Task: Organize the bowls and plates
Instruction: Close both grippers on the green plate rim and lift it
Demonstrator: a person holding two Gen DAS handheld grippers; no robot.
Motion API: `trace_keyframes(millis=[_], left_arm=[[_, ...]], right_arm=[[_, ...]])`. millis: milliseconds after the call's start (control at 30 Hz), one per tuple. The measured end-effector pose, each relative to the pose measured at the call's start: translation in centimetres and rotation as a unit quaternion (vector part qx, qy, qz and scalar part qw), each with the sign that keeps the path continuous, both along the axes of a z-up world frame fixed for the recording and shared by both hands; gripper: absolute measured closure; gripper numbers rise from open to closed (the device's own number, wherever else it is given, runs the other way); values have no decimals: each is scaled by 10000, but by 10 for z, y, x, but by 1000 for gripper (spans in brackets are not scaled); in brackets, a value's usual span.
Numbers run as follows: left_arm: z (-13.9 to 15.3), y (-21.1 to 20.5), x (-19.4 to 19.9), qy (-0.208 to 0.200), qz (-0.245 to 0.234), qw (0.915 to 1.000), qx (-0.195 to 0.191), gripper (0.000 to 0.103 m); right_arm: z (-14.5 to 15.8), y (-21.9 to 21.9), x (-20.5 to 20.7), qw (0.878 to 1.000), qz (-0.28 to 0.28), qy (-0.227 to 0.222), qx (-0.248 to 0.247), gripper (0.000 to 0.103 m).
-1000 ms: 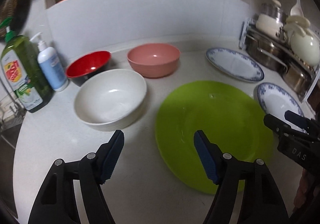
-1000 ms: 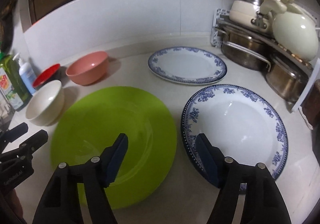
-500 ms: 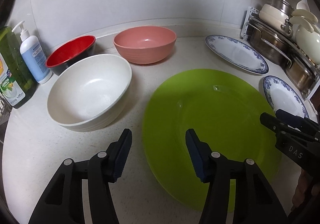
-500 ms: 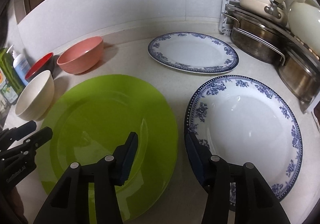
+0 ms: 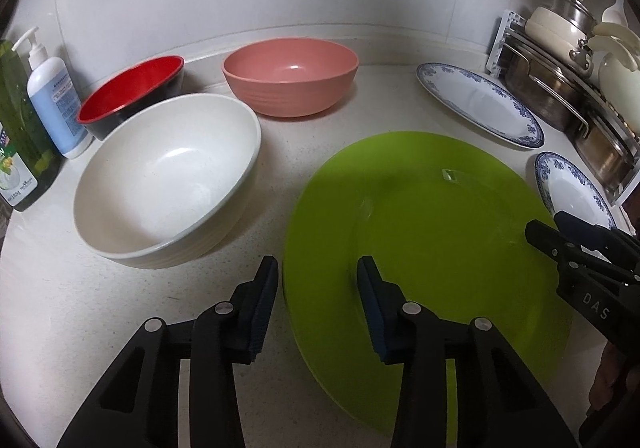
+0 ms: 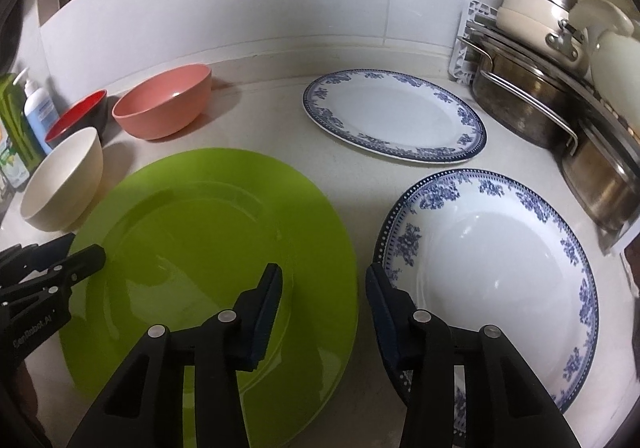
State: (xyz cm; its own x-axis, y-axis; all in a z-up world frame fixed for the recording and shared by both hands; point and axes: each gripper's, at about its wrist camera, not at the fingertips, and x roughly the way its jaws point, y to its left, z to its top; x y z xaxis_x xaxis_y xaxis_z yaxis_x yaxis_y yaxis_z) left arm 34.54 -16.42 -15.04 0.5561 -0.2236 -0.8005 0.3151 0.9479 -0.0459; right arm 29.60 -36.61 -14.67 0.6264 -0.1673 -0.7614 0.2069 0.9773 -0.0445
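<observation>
Green plate (image 5: pixel 420 232) lies flat mid-counter, nothing stacked yet. Left gripper (image 5: pixel 317 302) straddles its left rim, jaws apart; right gripper (image 6: pixel 323 308) gapes over its right rim (neither clamped). Left of it: three loose bowls (image 5: pixel 168 175). Right: two blue-rimmed plates (image 6: pixel 492 268). All sorting remains.

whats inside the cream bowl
Nothing visible: the cream bowl shows a bare interior with a light glare. Its near inner wall, below the front rim, is hidden from the left wrist view.
</observation>
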Motion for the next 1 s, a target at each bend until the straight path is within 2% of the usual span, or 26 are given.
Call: trace_keyframes(millis=[367, 533, 833, 1000], left_arm=[[-1, 0, 0, 15, -53, 9999, -86, 64], [1, 1, -2, -38, -32, 10000, -59, 65], [24, 8, -21, -366, -29, 9993, -48, 68], [35, 19, -34, -377, 109, 9992, -94, 68]], right_arm=[[-2, 5, 4, 9995, 151, 131, -249, 64], [1, 6, 1, 9996, 119, 123, -202, 66], [21, 13, -16, 9997, 78, 101, -215, 68], [36, 23, -28, 9998, 106, 59, -125, 68]])
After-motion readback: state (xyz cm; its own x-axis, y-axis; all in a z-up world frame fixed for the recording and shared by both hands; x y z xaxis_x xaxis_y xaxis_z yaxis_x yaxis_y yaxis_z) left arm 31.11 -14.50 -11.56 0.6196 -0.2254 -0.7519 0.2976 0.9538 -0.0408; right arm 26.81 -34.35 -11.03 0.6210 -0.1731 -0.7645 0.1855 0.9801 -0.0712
